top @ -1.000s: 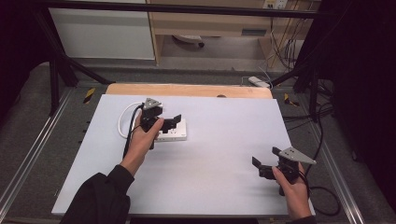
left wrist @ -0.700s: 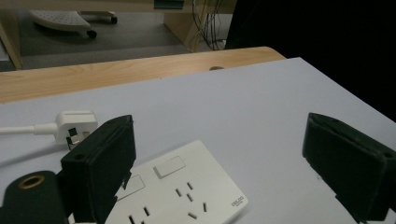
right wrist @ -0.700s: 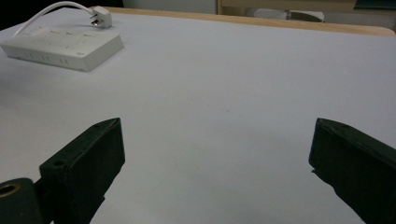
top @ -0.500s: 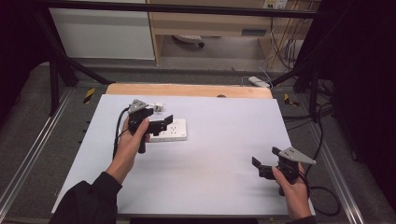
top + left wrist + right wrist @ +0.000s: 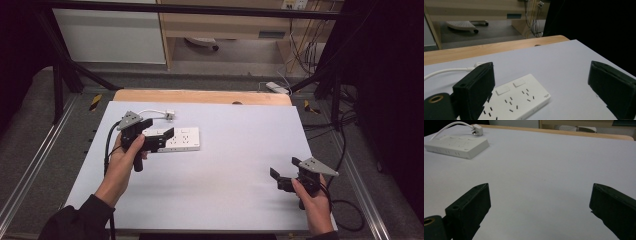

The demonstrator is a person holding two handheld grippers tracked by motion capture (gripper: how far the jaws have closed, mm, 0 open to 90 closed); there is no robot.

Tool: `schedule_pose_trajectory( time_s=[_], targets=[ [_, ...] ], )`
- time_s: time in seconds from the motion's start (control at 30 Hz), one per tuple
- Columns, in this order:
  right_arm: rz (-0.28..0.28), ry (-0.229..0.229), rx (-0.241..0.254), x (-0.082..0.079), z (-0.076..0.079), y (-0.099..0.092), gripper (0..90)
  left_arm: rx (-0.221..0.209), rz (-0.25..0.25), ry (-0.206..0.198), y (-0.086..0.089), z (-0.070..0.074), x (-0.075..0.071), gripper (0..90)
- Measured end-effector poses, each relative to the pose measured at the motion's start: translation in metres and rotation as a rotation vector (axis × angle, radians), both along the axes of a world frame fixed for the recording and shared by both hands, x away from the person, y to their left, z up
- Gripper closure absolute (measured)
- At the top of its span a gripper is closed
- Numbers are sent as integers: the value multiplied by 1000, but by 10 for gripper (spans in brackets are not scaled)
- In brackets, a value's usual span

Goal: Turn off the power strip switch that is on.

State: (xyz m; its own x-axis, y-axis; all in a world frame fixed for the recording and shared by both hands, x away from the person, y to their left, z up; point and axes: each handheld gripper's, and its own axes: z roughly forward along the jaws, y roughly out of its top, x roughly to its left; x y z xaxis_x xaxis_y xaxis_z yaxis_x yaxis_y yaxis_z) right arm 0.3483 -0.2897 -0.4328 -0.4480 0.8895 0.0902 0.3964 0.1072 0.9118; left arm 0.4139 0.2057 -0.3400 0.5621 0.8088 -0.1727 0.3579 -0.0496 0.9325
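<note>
A white power strip (image 5: 180, 139) lies flat on the white table (image 5: 225, 165), left of the middle, and I see it in the left gripper view (image 5: 520, 96) and the right gripper view (image 5: 456, 144). Its white cable (image 5: 150, 112) curls behind it to a plug (image 5: 170, 115) lying loose on the table. My left gripper (image 5: 161, 139) stands open at the strip's left end, just above it, with nothing between its jaws (image 5: 541, 75). Near the table's front right corner my right gripper (image 5: 278, 181) is open and empty, its jaws wide apart over bare table (image 5: 540, 195).
A wooden strip (image 5: 200, 96) edges the far side of the table. Beyond it are a grey floor, a wooden cabinet (image 5: 225, 25), and another white power strip (image 5: 276, 87) on the floor. Cables (image 5: 345, 150) hang off the right edge. Metal rails (image 5: 30, 165) run along the left.
My left gripper has drawn back to the left and toward the person, uncovering most of the power strip. The right gripper has stayed where it was.
</note>
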Motion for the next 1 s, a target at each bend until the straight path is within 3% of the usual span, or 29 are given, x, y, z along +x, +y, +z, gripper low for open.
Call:
schedule_pose_trajectory(
  time_s=[0.33, 0.43, 0.53, 0.7, 1.0],
  targets=[
    [2, 1, -1, 0, 0, 0, 40, 6, 16, -18, 19, 2, -23, 73],
    [2, 1, -1, 0, 0, 0, 40, 2, 24, -13, 25, -2, -28, 74],
    [3, 2, -4, 0, 0, 1, 40, 24, 36, -24, 32, -6, -34, 74],
    [0, 0, -3, 0, 0, 0, 40, 15, 54, -21, 44, -13, -42, 73],
    [1, -1, -5, 0, 0, 0, 40, 23, 46, -19, 52, -28, -58, 71]
  ],
)
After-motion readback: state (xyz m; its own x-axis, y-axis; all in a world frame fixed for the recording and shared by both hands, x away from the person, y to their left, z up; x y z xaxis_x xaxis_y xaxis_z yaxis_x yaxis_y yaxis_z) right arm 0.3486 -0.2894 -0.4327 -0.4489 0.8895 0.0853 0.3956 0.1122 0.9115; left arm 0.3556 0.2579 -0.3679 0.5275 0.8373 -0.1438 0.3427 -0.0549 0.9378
